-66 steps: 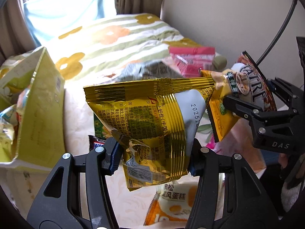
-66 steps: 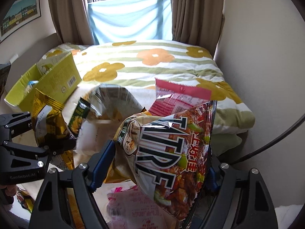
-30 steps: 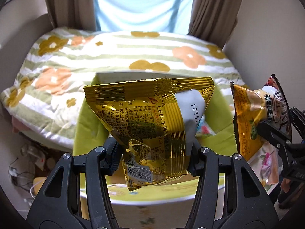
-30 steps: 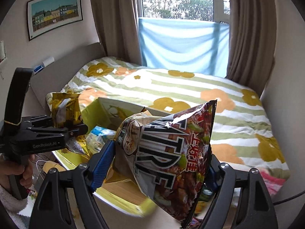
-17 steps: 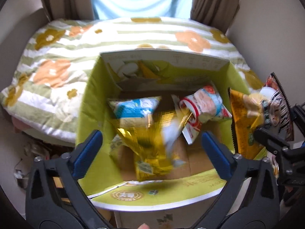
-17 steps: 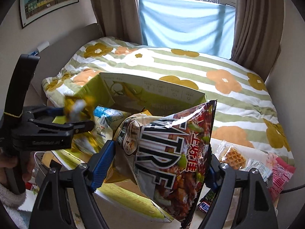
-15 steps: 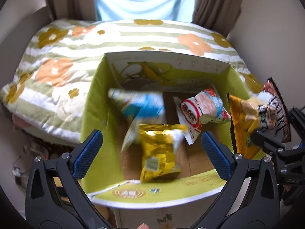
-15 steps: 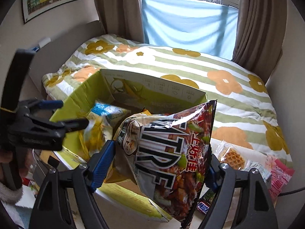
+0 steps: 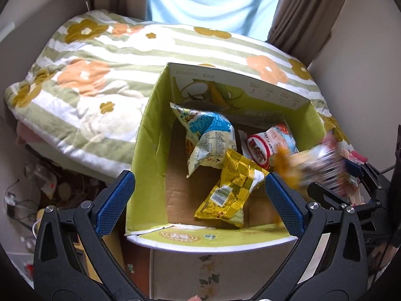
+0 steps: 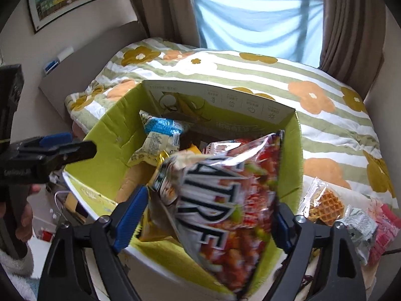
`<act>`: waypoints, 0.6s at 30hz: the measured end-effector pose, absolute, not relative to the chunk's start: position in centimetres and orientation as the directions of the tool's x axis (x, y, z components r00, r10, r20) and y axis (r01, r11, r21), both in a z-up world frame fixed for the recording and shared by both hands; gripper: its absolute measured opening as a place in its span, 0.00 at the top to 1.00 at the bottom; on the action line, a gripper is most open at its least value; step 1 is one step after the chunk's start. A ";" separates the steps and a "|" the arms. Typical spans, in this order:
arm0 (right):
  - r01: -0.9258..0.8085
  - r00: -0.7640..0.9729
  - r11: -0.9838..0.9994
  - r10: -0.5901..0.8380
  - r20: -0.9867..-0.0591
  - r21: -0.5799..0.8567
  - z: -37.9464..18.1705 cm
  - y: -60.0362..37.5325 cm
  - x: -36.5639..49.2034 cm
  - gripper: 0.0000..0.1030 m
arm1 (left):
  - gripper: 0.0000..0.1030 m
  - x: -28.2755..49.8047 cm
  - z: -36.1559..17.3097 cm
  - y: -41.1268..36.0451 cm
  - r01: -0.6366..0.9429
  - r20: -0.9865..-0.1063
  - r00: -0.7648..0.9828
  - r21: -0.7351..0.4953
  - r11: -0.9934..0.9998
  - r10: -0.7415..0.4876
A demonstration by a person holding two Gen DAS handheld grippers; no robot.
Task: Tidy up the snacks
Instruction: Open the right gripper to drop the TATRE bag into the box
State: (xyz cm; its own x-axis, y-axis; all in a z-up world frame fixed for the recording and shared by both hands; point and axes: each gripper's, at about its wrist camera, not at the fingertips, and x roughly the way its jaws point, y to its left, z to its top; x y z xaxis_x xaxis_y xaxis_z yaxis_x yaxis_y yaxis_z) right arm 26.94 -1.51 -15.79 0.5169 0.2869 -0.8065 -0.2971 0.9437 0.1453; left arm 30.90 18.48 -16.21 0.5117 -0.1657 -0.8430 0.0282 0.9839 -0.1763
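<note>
Soft daylight from the window point(image 10: 255, 12); fisheye-bent dark edges; the red snack bag point(image 10: 225, 200) motion-blurred.

Left gripper point(image 9: 200, 198): both fingers spread wide, angled downward, nothing between pads. Right gripper point(image 10: 208, 215): angled downward, jaws opening, blurred bag between 2 fingers. Person's hand point(image 10: 23, 222) grips left gripper's handle, seen in right wrist view.
</note>
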 end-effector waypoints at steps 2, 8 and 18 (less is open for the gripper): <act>-0.294 0.515 0.937 0.320 -0.795 0.187 -16.0 -1.6 26.8 0.00 | 0.00 30.6 -16.3 18.6 0.026 -0.844 0.508 -0.183 0.983 -0.171; -0.294 0.496 0.939 0.309 -0.811 0.178 -16.3 -1.6 26.0 0.00 | 0.00 30.0 -16.5 18.6 0.030 -0.845 0.506 -0.185 0.982 -0.174; -0.231 0.559 0.967 0.226 -0.798 0.112 -14.2 -2.7 24.6 0.00 | 0.00 29.2 -15.0 17.7 0.094 -0.825 0.534 -0.160 0.983 -0.185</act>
